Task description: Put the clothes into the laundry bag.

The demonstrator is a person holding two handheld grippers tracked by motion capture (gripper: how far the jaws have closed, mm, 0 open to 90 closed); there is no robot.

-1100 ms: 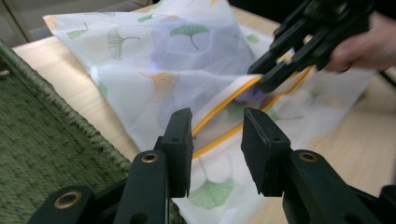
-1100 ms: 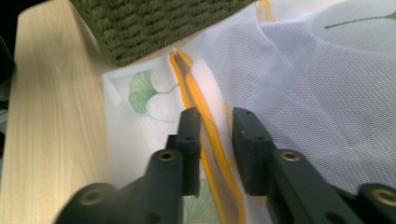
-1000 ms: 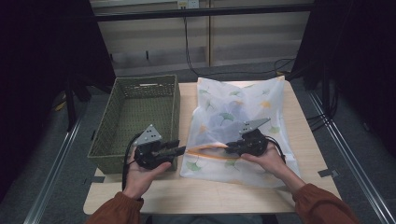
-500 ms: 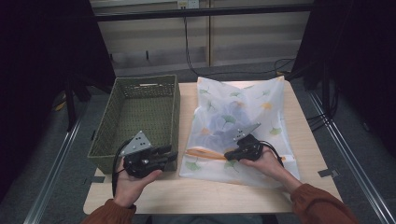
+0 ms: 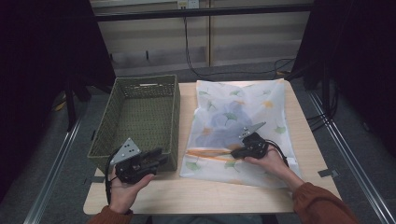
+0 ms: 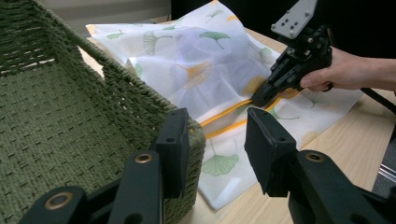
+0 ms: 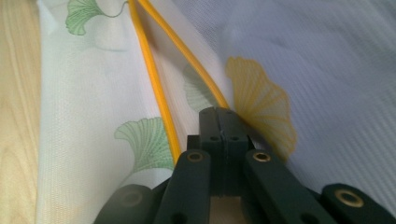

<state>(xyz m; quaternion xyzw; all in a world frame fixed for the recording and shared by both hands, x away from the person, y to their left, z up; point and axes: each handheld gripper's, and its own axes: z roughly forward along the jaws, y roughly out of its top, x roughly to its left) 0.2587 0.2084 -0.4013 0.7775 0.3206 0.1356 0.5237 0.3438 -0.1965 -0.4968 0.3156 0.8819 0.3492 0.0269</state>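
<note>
Right gripper [image 5: 236, 152]: fingers pinched together on the orange zip edge [image 7: 212, 95] of the mesh bag [image 5: 243, 100], which lies flat toward the table's [image 5: 205, 198] right edge. Left gripper [image 5: 161, 159]: fingers partly apart, holding nothing, at the green basket's [image 5: 140, 88] near corner.

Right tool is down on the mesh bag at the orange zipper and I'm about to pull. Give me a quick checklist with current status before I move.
1. Right tool shut: ok, jaws together with no gap, having just been closing.
2. Right tool at the orange zipper: ok, tips sit at the end of one orange line on the mesh bag.
3. Zipper pull actually pinched: cannot tell, the closed tips hide it.
4. Left tool free: ok, jaws apart, nothing between them, over the basket corner.
5. Bag held down for the pull: not ok, the left tool is off the bag.
6. Bag lying flat on the table: ok.
</note>
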